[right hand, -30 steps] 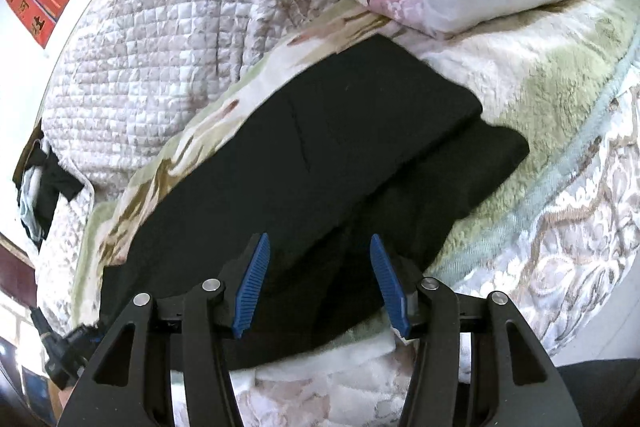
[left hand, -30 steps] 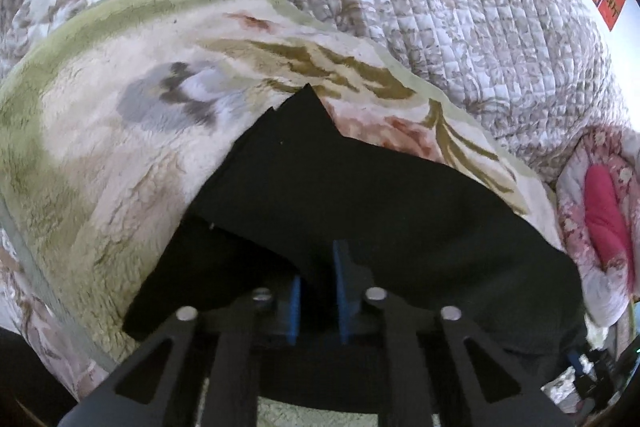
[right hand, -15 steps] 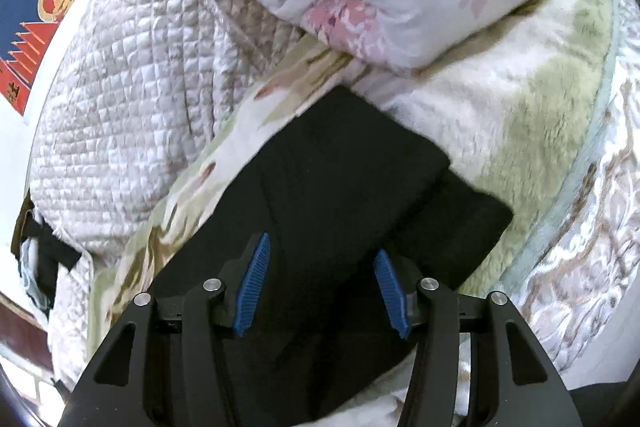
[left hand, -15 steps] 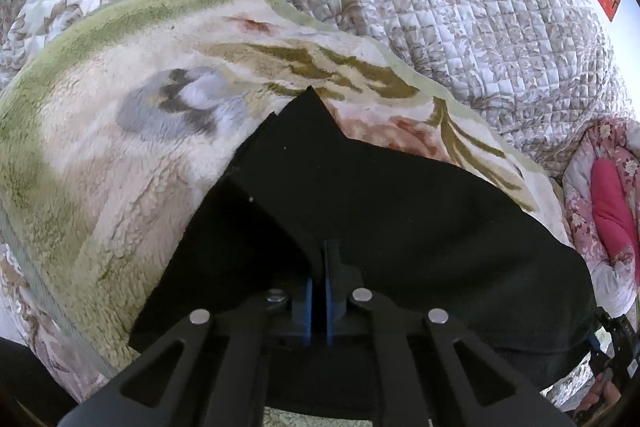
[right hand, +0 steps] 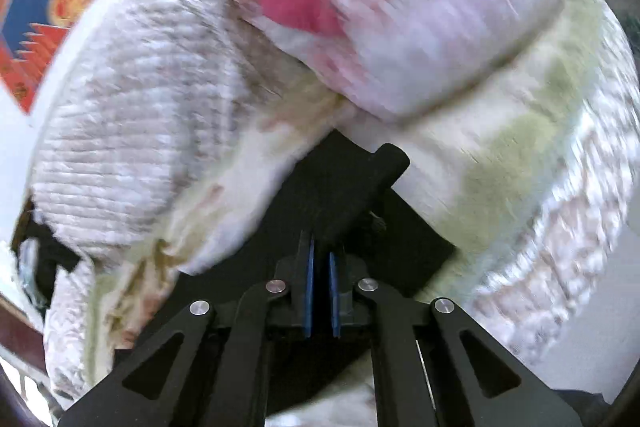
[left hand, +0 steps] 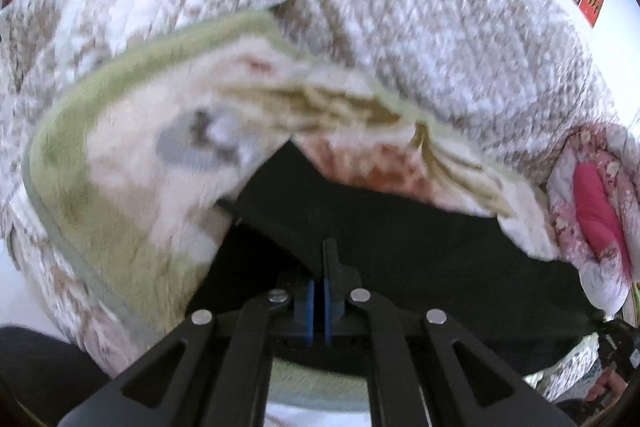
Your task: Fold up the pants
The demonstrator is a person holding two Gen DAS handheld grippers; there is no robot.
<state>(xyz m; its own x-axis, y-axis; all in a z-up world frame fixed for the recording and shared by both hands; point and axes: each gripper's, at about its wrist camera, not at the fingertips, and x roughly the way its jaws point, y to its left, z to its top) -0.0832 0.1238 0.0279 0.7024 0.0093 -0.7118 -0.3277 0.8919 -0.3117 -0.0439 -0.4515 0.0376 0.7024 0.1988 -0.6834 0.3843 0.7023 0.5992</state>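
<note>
Left wrist view: left gripper (left hand: 316, 303) pinched narrow on black pants (left hand: 400, 239) lying on the fleece blanket (left hand: 120, 187), right gripper (right hand: 322, 293) likewise clamped on their cloth; partly folded, further folds judged outstanding.

Black pants (left hand: 400, 227) lie on a cream, green-bordered floral blanket (left hand: 120, 195) beside a beige quilt (left hand: 440, 27).

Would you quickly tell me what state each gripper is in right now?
Left gripper: shut on the pants.
Right gripper: shut on the pants.
</note>
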